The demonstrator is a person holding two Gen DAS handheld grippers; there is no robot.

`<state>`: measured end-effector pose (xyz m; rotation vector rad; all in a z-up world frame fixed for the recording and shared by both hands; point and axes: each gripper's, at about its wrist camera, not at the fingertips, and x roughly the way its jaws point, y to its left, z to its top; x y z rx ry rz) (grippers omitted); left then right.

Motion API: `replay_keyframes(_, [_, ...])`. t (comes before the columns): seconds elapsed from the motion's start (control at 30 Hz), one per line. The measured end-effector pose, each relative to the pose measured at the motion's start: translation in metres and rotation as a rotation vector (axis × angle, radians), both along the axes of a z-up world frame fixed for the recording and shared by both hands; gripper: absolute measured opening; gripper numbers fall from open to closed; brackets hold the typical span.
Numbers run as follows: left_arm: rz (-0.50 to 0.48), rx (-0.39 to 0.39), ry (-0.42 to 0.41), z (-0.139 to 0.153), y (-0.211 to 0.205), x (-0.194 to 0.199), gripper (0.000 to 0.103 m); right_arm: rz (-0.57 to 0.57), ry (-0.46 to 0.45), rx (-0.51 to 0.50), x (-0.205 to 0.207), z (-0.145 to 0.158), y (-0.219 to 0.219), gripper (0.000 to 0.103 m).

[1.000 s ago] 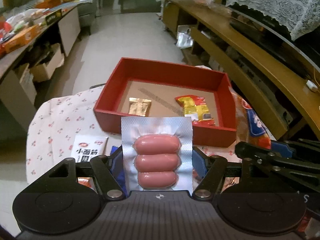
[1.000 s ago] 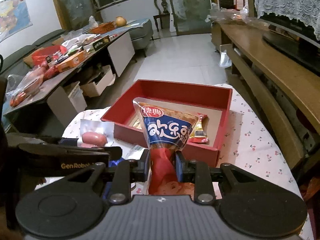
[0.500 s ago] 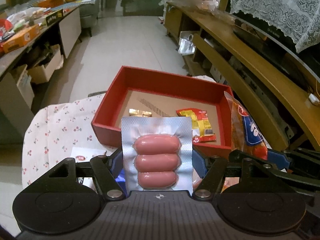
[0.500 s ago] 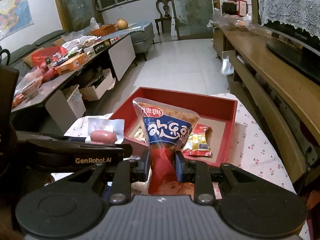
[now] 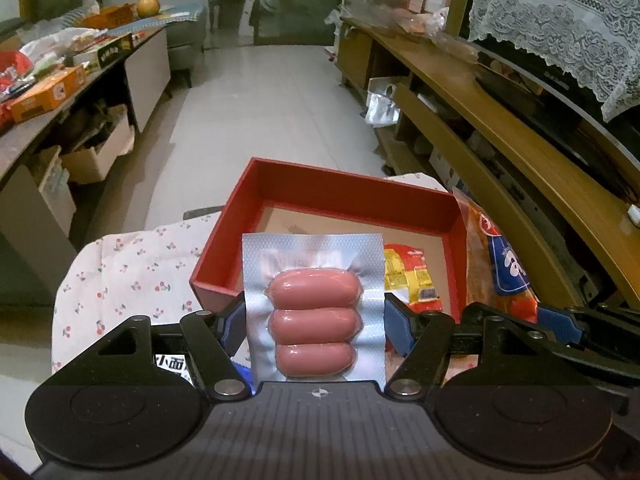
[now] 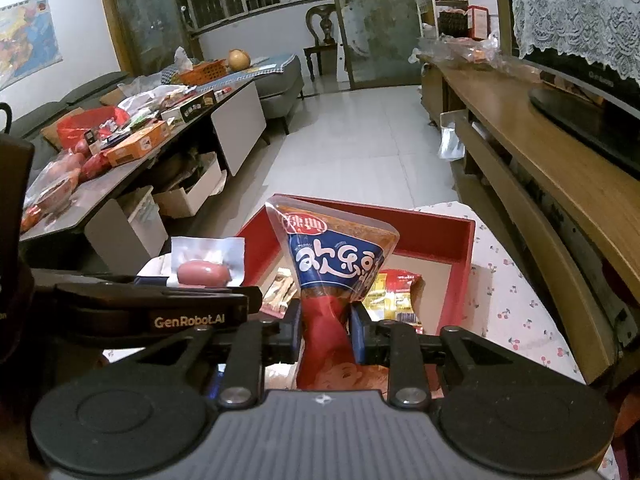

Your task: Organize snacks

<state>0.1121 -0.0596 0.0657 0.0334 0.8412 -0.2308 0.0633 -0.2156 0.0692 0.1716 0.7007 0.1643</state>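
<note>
Pinching sausage pack [image 5: 314,308]: left gripper [image 5: 315,322] | pinching chip bag [image 6: 332,276]: right gripper [image 6: 325,334] | both above red box [image 5: 340,196]

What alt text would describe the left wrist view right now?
The left gripper holds a clear sausage pack upright between its jaws, in front of a red box with a yellow-red packet inside. The right gripper's orange-blue snack bag shows at right.

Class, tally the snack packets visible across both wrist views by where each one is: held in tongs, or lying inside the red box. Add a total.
Held in tongs: 2, the clear three-sausage pack and the red-and-blue snack bag.
Inside the red cardboard box: 2, the yellow-and-red packet and the pale gold packet.
Total: 4
</note>
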Motion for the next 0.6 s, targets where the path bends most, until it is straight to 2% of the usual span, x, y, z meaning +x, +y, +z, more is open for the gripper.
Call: replay_keyframes(0.6, [0.029,0.022,-0.007,-0.006,-0.009,0.041,0.073,-0.025,0.01,0.008,0.044,-0.007,-0.006,0.034])
